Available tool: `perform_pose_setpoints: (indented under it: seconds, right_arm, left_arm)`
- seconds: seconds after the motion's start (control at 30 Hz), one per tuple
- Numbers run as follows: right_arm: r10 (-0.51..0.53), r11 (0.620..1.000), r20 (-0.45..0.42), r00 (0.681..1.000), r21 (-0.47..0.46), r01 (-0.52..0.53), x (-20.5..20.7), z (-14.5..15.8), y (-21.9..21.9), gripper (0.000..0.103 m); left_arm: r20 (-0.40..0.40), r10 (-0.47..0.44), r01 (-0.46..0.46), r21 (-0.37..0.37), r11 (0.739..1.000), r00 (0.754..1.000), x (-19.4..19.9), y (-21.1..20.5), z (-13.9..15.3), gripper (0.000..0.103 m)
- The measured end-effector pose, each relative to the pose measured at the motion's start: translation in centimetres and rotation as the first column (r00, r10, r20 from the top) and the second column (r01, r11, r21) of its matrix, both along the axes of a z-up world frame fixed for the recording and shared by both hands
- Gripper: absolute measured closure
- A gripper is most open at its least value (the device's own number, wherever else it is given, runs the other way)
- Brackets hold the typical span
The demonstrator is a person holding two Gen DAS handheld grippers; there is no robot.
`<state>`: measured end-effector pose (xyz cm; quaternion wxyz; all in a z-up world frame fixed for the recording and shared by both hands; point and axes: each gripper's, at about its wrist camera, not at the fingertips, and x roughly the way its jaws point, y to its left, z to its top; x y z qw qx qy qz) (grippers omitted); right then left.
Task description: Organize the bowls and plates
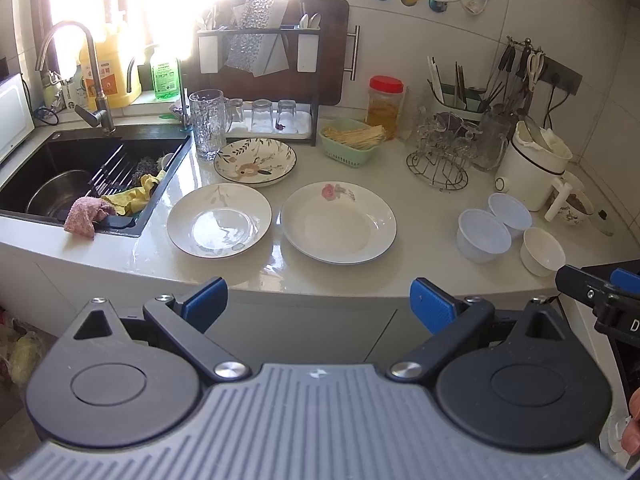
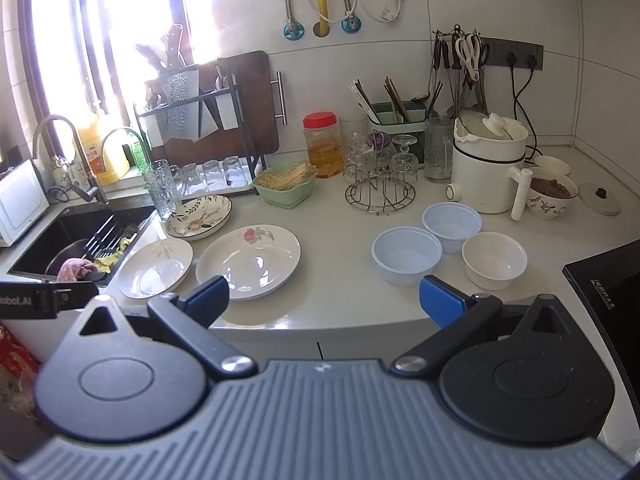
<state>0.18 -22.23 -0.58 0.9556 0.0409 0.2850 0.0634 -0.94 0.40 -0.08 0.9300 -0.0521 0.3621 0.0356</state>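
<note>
Three plates lie on the counter: a leaf-print plate (image 1: 219,220) (image 2: 155,268), a rose-print plate (image 1: 338,222) (image 2: 249,262) and a flowered plate with a dark rim (image 1: 255,161) (image 2: 199,216) behind them. To the right stand two pale blue plastic bowls (image 1: 483,235) (image 2: 406,255), (image 1: 510,211) (image 2: 452,222) and a white bowl (image 1: 542,250) (image 2: 494,260). My left gripper (image 1: 318,304) is open and empty, held before the counter edge in front of the plates. My right gripper (image 2: 324,302) is open and empty, in front of the rose plate and the bowls.
A black sink (image 1: 80,176) with cloths lies at the left. A glass mug (image 1: 206,124), a dish rack (image 1: 260,80), a green basket (image 1: 352,142), a red-lidded jar (image 1: 385,106), a wire glass stand (image 1: 438,164) and a white pot (image 1: 534,166) line the back. A black cooktop (image 2: 608,280) lies at the right.
</note>
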Motion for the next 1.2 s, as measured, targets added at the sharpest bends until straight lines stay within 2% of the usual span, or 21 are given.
perform_pose_setpoints:
  seconds: [0.3,0.43,0.6,1.2]
  right_arm:
    - [0.000,1.000,-0.007,1.000,0.007,0.000,0.3,-0.5,-0.3,0.000]
    - [0.007,1.000,-0.015,1.000,0.006,-0.007,0.5,-0.7,0.0,0.000]
    - [0.011,1.000,-0.021,1.000,0.004,-0.011,0.7,-0.6,0.2,0.000]
    - [0.033,0.999,-0.030,0.999,0.015,-0.032,1.3,-0.8,0.3,0.000]
  left_arm:
    - [-0.006,-0.030,0.031,0.012,0.999,1.000,0.5,-0.1,-0.3,0.003]
    - [-0.010,-0.033,0.033,-0.015,0.999,0.999,0.7,0.1,-0.5,0.003]
    - [-0.014,-0.043,0.043,-0.010,0.999,0.999,0.7,0.4,-0.9,0.003]
    - [-0.029,-0.046,0.045,-0.004,0.999,0.999,1.4,0.1,-0.9,0.003]
